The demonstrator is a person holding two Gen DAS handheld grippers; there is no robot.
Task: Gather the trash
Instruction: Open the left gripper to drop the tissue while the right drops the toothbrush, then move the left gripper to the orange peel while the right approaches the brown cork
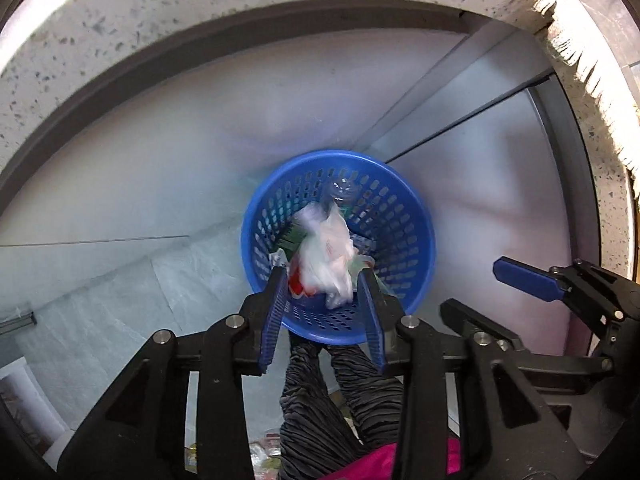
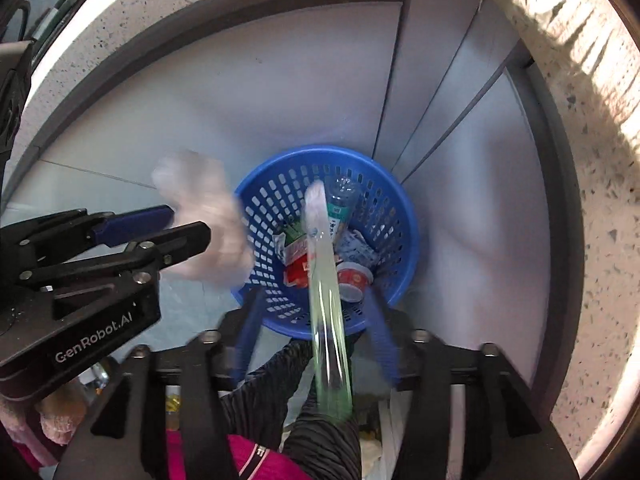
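Left wrist view: blue basket (image 1: pixel 404 216) against grey cabinet panels (image 1: pixel 160 152), under speckled counter (image 1: pixel 120 12).

Over the basket (image 1: pixel 416 216), open room above the rim. Inside, crowded: white bag (image 1: pixel 328 256) between the spread left gripper (image 1: pixel 324 276) fingers, clear bottle (image 2: pixel 340 196) against the far wall, red wrappers and a cup (image 2: pixel 354 280) on the bottom. In the right view, a blurred bottle (image 2: pixel 326 300) across the mouth. Counter edge (image 1: pixel 120 40) arching overhead; cabinet doors (image 1: pixel 200 140) close behind. Right gripper (image 1: pixel 524 276) just beside, spread wide.
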